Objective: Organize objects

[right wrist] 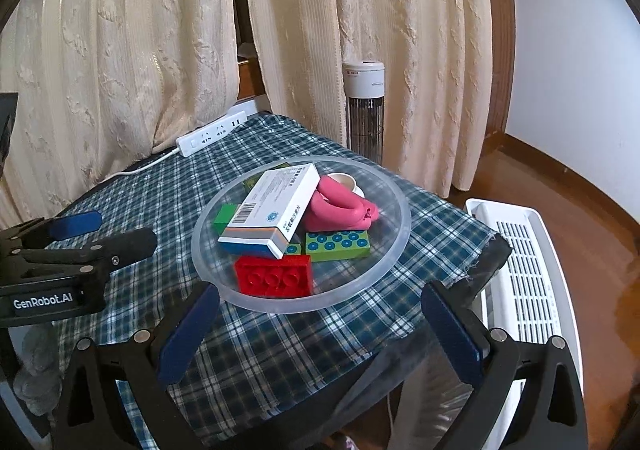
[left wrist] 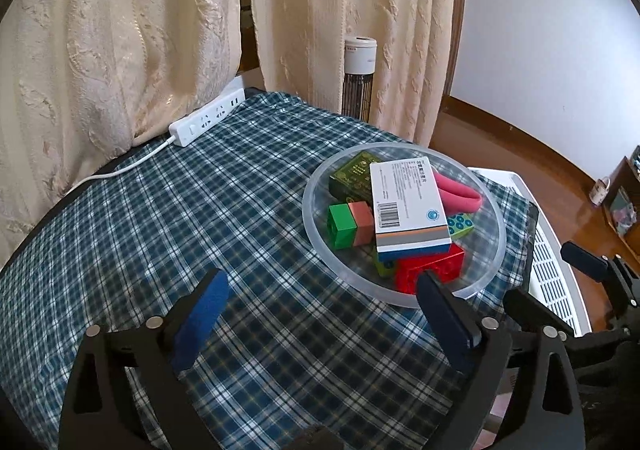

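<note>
A clear plastic bowl (left wrist: 316, 242) (right wrist: 400, 217) sits on the plaid cloth near the table's right edge. In it lie a white medicine box (left wrist: 404, 201) (right wrist: 276, 209), a red brick (left wrist: 432, 270) (right wrist: 274, 276), a green and orange block (left wrist: 350, 223), a green dotted brick (right wrist: 338, 244), a pink item (left wrist: 458, 191) (right wrist: 340, 205) and a dark green box (left wrist: 352, 175). My left gripper (left wrist: 322, 288) is open and empty just before the bowl's near left rim. My right gripper (right wrist: 320, 304) is open and empty at the bowl's near rim.
A white power strip (left wrist: 208, 117) (right wrist: 212, 135) with its cord lies at the table's back left by the curtains. A tower fan (right wrist: 364, 109) stands behind the table. A white slatted appliance (right wrist: 524, 270) stands on the floor to the right.
</note>
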### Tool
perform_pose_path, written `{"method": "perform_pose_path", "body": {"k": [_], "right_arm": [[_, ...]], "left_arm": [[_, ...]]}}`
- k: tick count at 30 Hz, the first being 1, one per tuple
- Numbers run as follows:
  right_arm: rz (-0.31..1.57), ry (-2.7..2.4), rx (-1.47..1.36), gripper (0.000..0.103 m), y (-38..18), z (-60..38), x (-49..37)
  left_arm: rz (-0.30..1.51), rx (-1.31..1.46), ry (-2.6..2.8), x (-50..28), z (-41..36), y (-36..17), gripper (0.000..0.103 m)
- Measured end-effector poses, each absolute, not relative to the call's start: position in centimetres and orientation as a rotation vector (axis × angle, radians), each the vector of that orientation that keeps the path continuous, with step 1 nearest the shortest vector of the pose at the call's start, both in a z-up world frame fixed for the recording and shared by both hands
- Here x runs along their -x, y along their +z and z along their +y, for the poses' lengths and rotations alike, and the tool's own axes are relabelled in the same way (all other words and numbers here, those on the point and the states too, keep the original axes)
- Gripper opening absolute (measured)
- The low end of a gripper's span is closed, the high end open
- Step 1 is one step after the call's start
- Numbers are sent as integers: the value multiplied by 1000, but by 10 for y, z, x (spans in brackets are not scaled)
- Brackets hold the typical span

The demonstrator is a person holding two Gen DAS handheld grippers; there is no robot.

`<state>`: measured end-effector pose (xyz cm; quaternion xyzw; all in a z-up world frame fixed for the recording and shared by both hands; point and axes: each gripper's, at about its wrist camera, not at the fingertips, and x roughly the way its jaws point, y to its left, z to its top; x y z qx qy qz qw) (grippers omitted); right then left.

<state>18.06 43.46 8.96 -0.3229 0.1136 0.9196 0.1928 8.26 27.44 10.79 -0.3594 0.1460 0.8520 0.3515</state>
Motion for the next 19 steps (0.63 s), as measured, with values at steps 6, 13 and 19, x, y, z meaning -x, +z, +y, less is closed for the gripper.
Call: {"method": "perform_pose_path", "body": {"k": [6,13,19], "right_arm": [[340,2570,911,103,87,438,-180],[371,2556,910,103,83,444,-181],[371,2567,918,103,83,442,-178]], "left_arm": [[391,947,2189,-82,276,104,99],[410,930,2195,-84,277,101,99],[430,927,2221,-84,274,100,99]]}}
